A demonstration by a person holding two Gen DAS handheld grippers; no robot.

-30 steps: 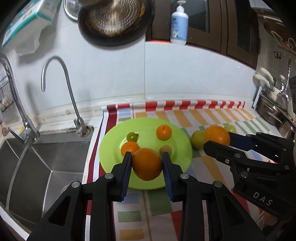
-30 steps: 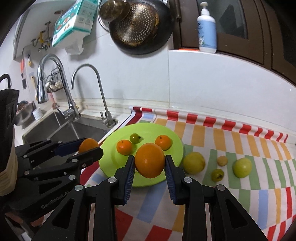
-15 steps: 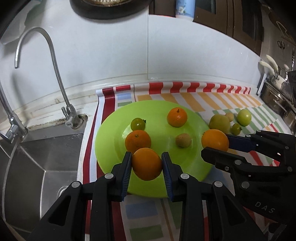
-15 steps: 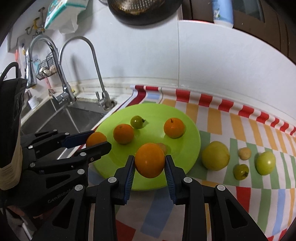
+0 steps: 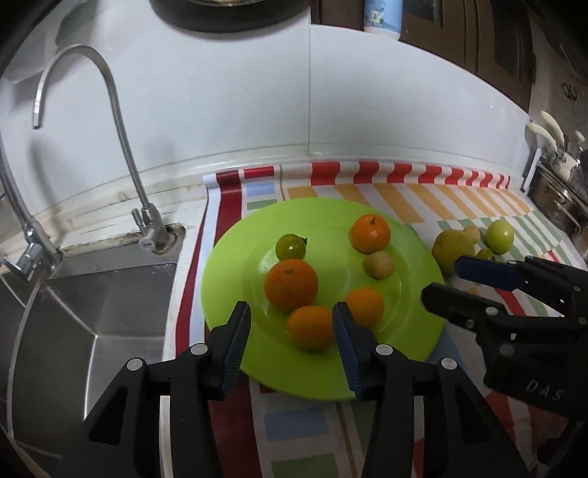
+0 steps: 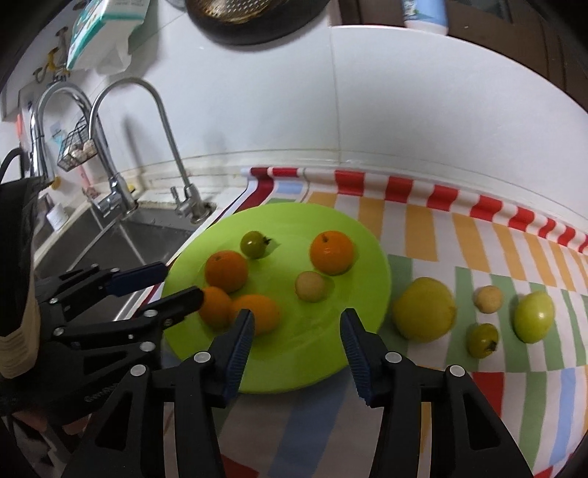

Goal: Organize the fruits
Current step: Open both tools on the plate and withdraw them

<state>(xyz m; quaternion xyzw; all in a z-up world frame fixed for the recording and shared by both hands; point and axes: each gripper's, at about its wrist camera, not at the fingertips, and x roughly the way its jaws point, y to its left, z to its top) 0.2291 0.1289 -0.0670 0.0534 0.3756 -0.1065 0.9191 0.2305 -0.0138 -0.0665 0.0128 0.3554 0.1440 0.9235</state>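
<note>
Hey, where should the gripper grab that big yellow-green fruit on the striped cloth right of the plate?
Grip the big yellow-green fruit across its widest middle, coming from above. It is round, and its sides look clear; the lime-green plate and small green tomato stand apart.

A home kitchen: steel sink (image 5: 92, 312), curved tap (image 5: 121, 121), hanging pan (image 6: 253, 18).

"DAS" on the right hand-held gripper (image 5: 481, 285) body

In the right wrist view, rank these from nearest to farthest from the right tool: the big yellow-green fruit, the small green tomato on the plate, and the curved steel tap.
1. Big yellow-green fruit, on the cloth, right.
2. Small green tomato, plate's far side.
3. Curved steel tap, behind the plate, left.
</note>
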